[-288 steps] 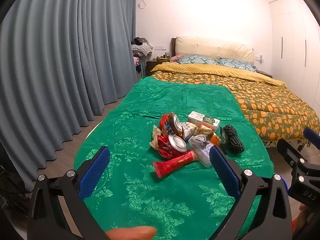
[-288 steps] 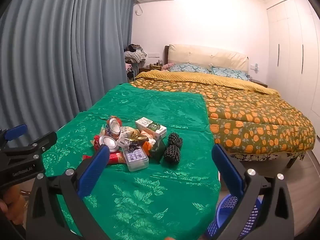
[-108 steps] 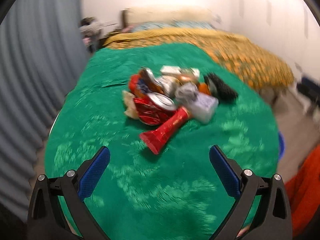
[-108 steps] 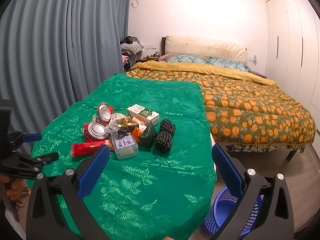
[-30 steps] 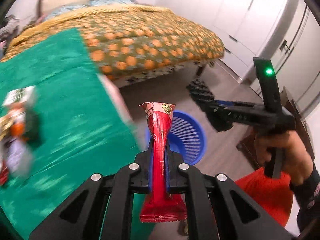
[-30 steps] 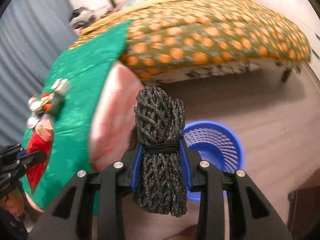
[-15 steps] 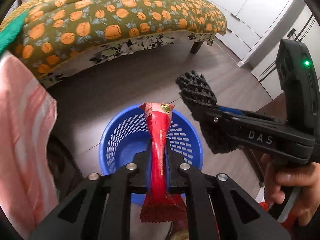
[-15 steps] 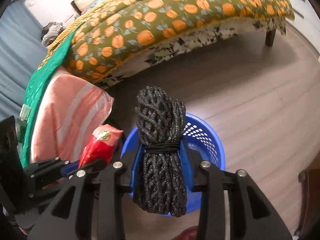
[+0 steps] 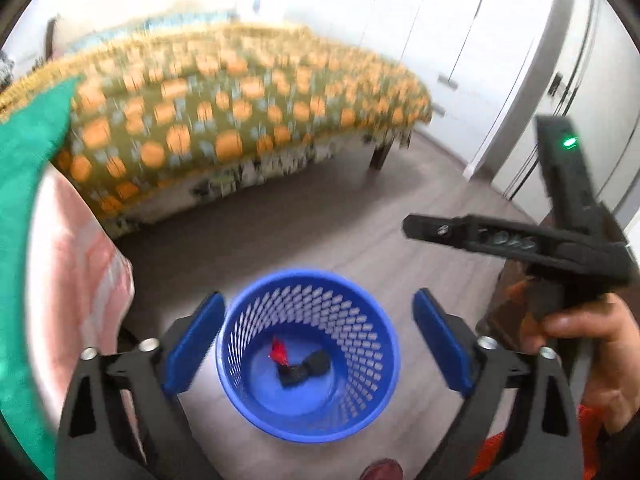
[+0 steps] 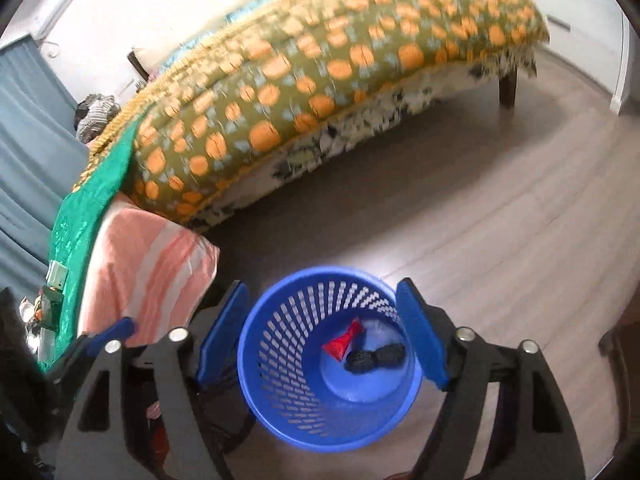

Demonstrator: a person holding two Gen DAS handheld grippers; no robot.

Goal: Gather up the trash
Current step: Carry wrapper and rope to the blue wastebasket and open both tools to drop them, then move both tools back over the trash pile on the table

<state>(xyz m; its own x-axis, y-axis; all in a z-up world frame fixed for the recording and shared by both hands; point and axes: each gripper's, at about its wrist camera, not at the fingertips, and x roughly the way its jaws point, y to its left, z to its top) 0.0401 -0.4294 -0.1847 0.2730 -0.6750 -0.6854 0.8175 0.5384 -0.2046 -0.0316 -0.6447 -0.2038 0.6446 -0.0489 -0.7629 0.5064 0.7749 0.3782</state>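
Both tongs over one blue basket (image 9: pixel 256 392) on the wood floor (image 10: pixel 500 208). Left tongs (image 9: pixel 316 340) spread wide, jaws opening, nothing between the pads. Right tongs (image 10: pixel 320 332) also released, jaws opening, nothing gripped; in the left wrist view the right tongs are seen from the side, held by a hand (image 9: pixel 592 344).

Trash in the basket: two items on the bottom. One red wrapper (image 10: pixel 344 342), one black rope bundle (image 10: pixel 374 356), lying just beside each other, touching or nearly so. Same two show in the left wrist view: wrapper (image 9: pixel 279 354), bundle (image 9: pixel 304 370).

One bench with green cloth (image 10: pixel 88 204) at left, a few more trash pieces (image 10: pixel 50 292) on it, too small and blurred to count. One pink striped cloth (image 10: pixel 140 264) hangs under the green one. One bed with orange-spotted quilt (image 10: pixel 320 60) behind.
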